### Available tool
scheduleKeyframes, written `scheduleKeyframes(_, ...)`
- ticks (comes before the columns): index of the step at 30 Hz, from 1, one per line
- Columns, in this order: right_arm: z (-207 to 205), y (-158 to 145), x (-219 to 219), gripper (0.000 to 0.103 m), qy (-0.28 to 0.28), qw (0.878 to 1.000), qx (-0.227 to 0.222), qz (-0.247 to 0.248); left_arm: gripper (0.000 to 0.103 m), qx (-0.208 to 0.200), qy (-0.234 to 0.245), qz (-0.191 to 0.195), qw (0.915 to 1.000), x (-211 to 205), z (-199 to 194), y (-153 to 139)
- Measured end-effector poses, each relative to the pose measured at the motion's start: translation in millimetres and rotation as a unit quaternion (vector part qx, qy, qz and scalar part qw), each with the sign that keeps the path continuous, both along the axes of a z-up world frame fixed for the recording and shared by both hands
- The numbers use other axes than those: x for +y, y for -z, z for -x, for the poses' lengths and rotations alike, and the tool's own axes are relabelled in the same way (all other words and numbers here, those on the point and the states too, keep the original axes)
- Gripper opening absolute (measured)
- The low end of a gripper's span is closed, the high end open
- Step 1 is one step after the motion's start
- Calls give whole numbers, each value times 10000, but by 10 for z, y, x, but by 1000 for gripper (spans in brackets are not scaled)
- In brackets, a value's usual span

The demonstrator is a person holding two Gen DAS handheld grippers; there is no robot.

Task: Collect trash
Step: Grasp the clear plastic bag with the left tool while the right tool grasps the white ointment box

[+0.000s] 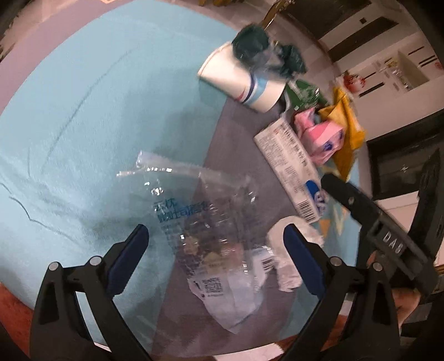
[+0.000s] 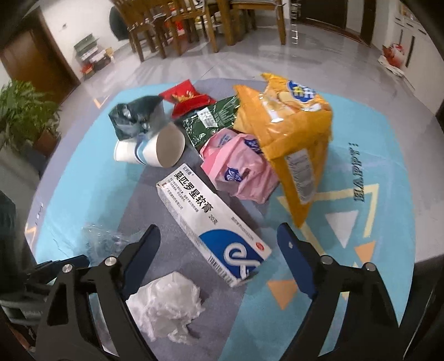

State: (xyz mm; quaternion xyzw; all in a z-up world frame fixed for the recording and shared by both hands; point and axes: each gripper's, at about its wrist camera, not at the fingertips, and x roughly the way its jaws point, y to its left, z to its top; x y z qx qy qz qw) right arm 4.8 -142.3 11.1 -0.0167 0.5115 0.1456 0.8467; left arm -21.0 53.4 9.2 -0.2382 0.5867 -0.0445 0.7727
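Trash lies on a blue and grey rug. My left gripper is open above a clear plastic wrapper. My right gripper is open and empty, over the end of a white medicine box, with a crumpled white tissue just below it. The box and tissue also show in the left wrist view. Farther off lie a paper cup, a pink packet, a yellow chip bag, a green wrapper, a red wrapper and a dark bag.
Wooden chairs and a table stand on the tiled floor beyond the rug. A potted plant is at the left. The right gripper's body shows at the right of the left wrist view.
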Motion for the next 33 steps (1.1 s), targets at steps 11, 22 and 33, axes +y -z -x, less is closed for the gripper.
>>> scheduleKeyframes(11,-113,308,154,84,-256,9991,319,103,53,-287,290,-335,9986,-287,22,-14)
scheduleKeyframes(22,-12,368,283,53,-320,9985,243,363,38,-535,330,-129,9979,-283,-54,-207)
scheduleKeyframes(33,55,177,186,31,198,9996,170,-77,38,-987,-140,-276,9946,4,-67,-445)
